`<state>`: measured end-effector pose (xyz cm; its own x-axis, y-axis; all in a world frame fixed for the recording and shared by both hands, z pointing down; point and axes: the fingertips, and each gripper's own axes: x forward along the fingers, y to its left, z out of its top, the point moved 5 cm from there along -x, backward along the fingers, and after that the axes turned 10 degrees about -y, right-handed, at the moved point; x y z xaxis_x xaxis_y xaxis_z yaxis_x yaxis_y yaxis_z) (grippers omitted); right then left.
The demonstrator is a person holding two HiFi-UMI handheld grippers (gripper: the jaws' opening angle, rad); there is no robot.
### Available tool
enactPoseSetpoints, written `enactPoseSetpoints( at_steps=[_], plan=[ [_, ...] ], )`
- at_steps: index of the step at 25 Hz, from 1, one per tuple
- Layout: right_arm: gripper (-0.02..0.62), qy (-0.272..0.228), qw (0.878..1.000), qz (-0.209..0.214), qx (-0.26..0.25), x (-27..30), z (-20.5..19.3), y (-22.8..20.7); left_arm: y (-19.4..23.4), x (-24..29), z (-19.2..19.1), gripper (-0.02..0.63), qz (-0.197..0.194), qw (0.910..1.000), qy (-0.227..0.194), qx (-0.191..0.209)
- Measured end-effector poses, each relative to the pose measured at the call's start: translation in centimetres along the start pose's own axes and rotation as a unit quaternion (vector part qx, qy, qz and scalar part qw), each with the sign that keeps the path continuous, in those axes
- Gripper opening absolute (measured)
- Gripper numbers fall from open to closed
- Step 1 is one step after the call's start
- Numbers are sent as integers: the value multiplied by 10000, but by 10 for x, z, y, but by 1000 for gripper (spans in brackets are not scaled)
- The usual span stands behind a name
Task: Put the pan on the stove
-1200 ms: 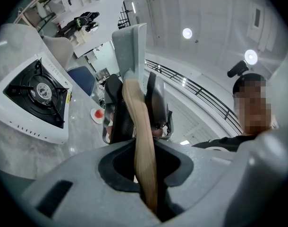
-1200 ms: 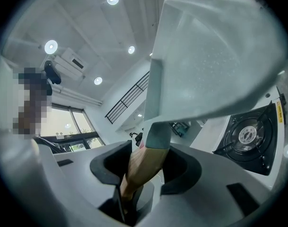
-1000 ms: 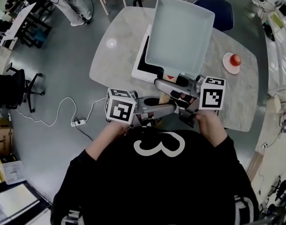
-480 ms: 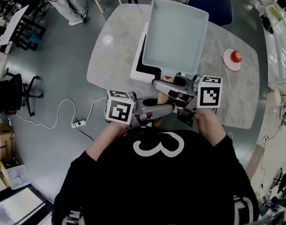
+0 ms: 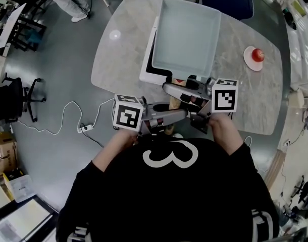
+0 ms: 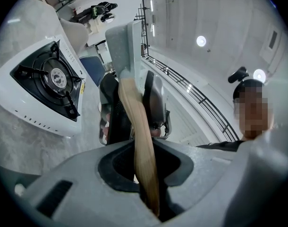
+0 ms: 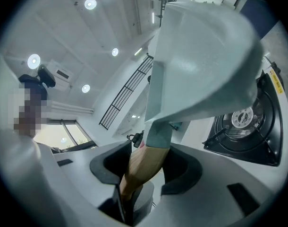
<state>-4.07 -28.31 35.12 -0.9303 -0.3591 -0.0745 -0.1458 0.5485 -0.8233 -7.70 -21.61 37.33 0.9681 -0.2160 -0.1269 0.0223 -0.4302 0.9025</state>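
Carrying step; left gripper (image 6: 140,167) and right gripper (image 7: 145,167) clamp the wooden handle (image 6: 134,112) of the square pale-grey pan (image 5: 186,34). Next probably calls for lowering it level onto the white gas stove (image 5: 148,70).

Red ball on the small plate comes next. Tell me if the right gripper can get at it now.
Probably not yet: the right gripper is clamped on the wooden handle of the pan. Nothing on the table seems to block the way to the red ball otherwise.
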Motion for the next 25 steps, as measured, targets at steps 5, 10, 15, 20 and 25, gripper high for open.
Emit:
enactPoseSetpoints(
  at_steps=[5,10,15,20,25],
  plan=[
    [175,0,9999,-50,132,-3,0,-11,9,3,0,75,39,9999,16,-115],
    [175,27,9996,-94,275,-1,-3,-21,16,2,0,77,82,9995,-8,-297],
    [176,77,9990,-138,424,1,-5,-30,23,2,1,77,74,9990,-25,-437],
    [176,111,9983,-185,542,4,-7,-40,32,1,3,77,126,9983,-43,-562],
    [176,128,9973,-219,695,8,-12,-51,41,-3,2,80,152,9977,-27,-656]
  ],
)
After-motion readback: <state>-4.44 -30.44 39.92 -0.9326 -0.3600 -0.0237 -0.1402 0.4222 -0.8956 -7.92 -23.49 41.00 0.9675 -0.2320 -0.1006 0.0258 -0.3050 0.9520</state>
